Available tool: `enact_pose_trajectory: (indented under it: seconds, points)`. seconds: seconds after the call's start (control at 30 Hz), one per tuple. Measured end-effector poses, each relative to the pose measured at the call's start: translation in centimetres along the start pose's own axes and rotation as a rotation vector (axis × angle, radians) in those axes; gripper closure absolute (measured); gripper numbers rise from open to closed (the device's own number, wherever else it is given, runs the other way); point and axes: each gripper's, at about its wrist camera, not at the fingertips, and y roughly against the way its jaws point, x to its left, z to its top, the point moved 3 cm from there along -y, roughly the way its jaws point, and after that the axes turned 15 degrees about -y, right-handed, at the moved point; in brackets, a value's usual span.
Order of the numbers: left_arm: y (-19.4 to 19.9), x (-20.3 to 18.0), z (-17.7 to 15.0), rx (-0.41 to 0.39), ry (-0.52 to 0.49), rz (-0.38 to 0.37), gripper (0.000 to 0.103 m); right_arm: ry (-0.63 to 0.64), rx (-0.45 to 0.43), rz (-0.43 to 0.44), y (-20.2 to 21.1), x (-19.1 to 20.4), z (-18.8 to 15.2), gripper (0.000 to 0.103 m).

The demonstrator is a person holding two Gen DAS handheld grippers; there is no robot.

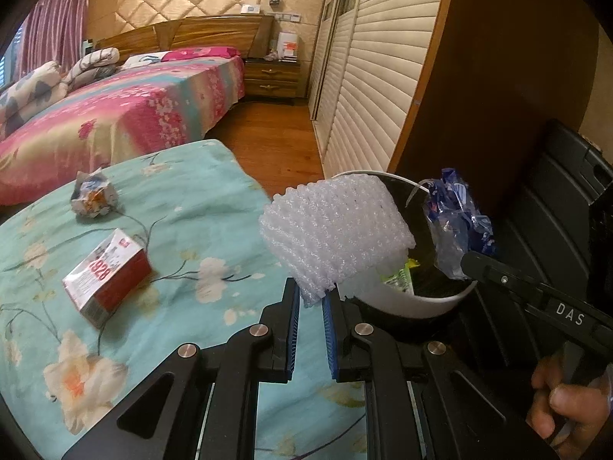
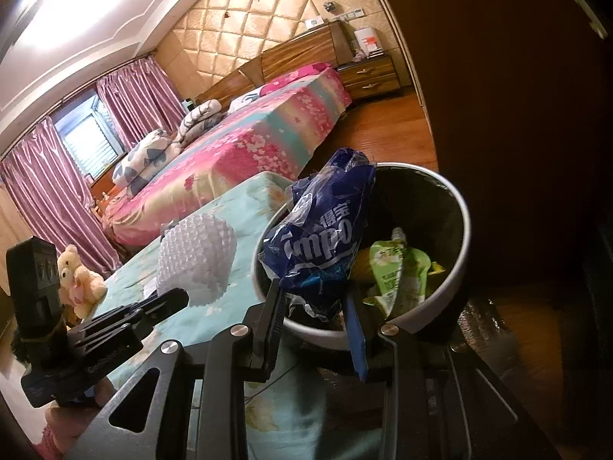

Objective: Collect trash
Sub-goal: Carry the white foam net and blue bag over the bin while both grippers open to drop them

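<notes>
My left gripper (image 1: 311,301) is shut on a white foam net sleeve (image 1: 333,232) and holds it over the near rim of the round white-rimmed bin (image 1: 421,304). The sleeve also shows in the right wrist view (image 2: 199,260). My right gripper (image 2: 316,306) is shut on a blue plastic tissue wrapper (image 2: 322,237) held above the bin (image 2: 456,268); the wrapper also shows in the left wrist view (image 1: 456,218). A green pouch (image 2: 398,272) lies inside the bin. A red and white carton (image 1: 107,278) and a crumpled wrapper ball (image 1: 94,193) lie on the teal floral cloth (image 1: 191,230).
A bed with a pink floral cover (image 1: 115,115) stands beyond the cloth-covered surface. A dark wooden panel (image 1: 498,96) and slatted wardrobe doors (image 1: 367,88) rise right of the bin. A teddy bear (image 2: 78,280) sits at the cloth's far left edge. A black ridged case (image 1: 555,211) stands behind the bin.
</notes>
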Motion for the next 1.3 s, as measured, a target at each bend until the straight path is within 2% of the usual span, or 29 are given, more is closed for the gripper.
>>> enact_pose_trajectory:
  seconds: [0.63, 1.3]
  points:
    - [-3.4, -2.5, 3.0, 0.012, -0.062, -0.020, 0.092, -0.011, 0.006, -0.046, -0.7, -1.5, 1.6, 0.073]
    - [-5.1, -3.6, 4.2, 0.028, -0.088, -0.028, 0.092, -0.006, 0.023, -0.087, -1.5, -1.7, 2.5, 0.073]
